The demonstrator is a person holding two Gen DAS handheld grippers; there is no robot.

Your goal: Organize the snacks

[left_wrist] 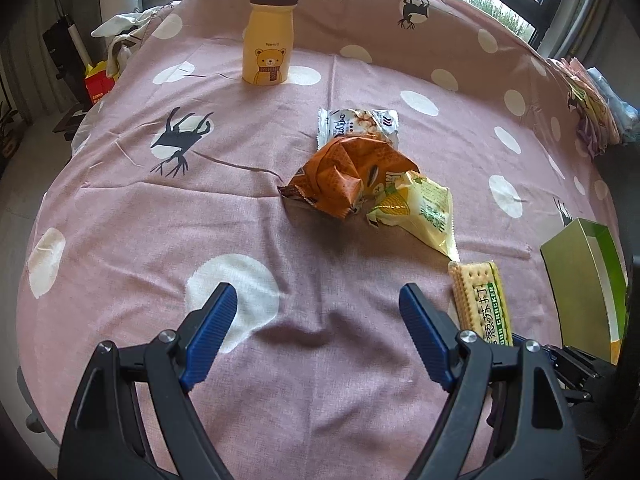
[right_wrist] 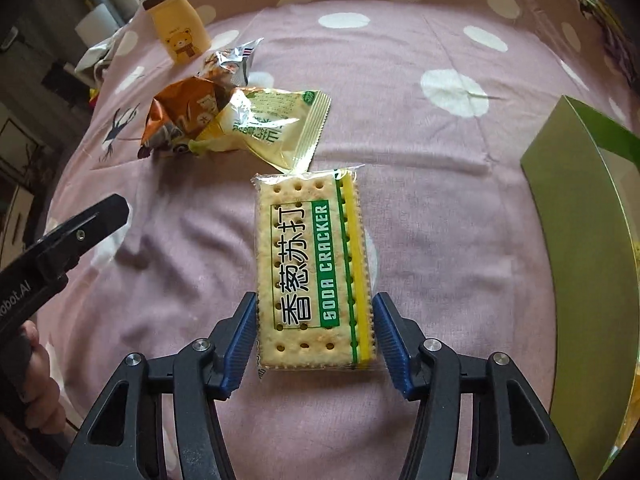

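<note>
A soda cracker pack [right_wrist: 316, 268] lies on the pink cloth, and my right gripper [right_wrist: 315, 340] is shut on its near end, blue pads against both long sides. The pack also shows in the left wrist view [left_wrist: 480, 300]. An orange snack bag [left_wrist: 344, 176], a yellow corn snack bag [left_wrist: 420, 208] and a silver packet [left_wrist: 356, 124] lie bunched together in the middle. My left gripper [left_wrist: 318, 316] is open and empty over bare cloth, short of the pile. A green box [right_wrist: 584, 248] stands open at the right.
A yellow bear bottle [left_wrist: 269, 40] stands upright at the far side. The pink dotted cloth [left_wrist: 120, 208] covers the round table. Folded fabric [left_wrist: 592, 108] lies at the far right edge. The left gripper's arm [right_wrist: 68, 236] shows at the left of the right wrist view.
</note>
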